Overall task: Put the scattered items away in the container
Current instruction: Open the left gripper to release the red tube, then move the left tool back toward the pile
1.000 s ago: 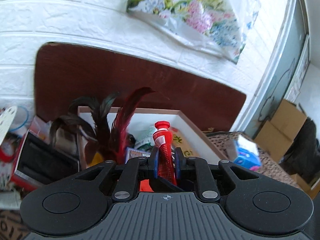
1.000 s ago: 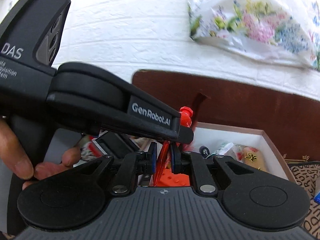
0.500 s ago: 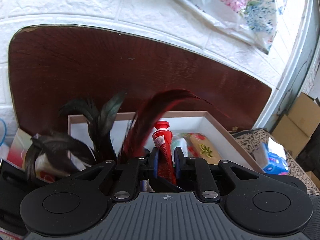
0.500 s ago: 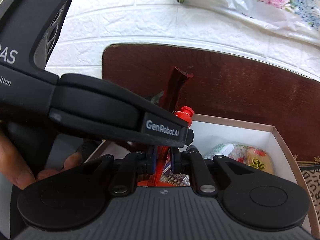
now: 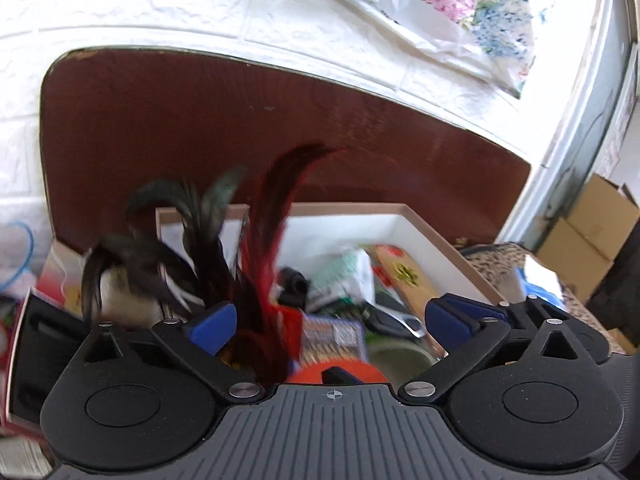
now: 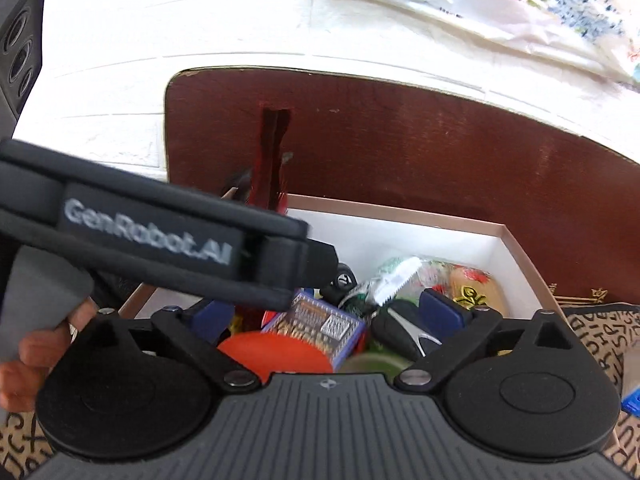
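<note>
While the box [image 5: 436,240] already holds most items | feathers [image 5: 260,264] stand at box's left side, patterned packet [image 6: 320,326] and orange lid [image 6: 276,354] inside box | left gripper [image 5: 326,322] wide open, empty, over box | right gripper [image 6: 326,316] wide open, empty, over box | leftover clutter left of box, blurry, probably still unsorted

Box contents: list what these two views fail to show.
- Box near side: hidden by the open right tool body, right wrist view.
- Box's left part: covered by feathers in the left wrist view, by the open left tool in the right.
- Green packet: label blurred.
</note>
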`<state>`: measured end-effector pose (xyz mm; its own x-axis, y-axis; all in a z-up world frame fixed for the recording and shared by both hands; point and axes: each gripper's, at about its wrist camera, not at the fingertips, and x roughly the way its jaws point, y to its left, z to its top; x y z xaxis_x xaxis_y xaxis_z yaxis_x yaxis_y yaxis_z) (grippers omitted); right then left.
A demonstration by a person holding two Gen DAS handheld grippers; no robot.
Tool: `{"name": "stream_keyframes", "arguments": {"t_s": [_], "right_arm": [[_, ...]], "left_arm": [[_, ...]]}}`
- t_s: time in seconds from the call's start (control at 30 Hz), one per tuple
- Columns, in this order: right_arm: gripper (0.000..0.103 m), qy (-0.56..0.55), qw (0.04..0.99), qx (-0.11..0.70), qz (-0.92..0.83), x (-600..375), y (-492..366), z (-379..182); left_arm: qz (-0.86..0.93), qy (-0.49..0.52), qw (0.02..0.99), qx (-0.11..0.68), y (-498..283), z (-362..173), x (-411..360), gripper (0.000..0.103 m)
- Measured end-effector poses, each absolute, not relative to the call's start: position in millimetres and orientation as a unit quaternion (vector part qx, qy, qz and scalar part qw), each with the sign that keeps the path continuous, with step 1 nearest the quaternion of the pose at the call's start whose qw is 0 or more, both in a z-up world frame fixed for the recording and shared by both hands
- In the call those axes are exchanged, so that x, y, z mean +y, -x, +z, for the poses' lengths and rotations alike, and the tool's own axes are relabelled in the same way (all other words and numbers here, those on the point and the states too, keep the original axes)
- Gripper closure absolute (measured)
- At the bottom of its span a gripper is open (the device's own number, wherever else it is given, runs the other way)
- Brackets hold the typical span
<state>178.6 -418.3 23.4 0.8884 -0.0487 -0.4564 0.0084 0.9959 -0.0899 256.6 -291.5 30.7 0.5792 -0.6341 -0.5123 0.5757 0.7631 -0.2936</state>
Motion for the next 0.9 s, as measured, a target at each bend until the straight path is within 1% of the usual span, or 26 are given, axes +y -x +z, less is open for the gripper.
{"name": "stream_keyframes", "arguments": {"t_s": [0.37, 0.6, 0.77, 0.9], "right_arm": [[0.001, 0.061, 0.967, 0.245, -0.027, -396, -127, 28], [0.000, 0.045, 0.979, 0.199, -0.023, -373, -73, 37], [0.000, 0.049, 0.982, 0.183, 0.003, -340, -39, 21], [0.000, 0.028, 0.980, 0.194, 0.028, -312, -20, 4]], "left_arm": [[-0.333, 0.051, 0.887, 0.317, -207, 30, -278, 0.000], [-0.331, 0.075, 0.890, 0.304, -154, 36, -247, 0.000], [-0.308, 0.075, 0.905, 0.284, -106, 22, -211, 0.000], [-0.278, 0.085, 0.912, 0.289, -76, 4, -178, 0.000]]}}
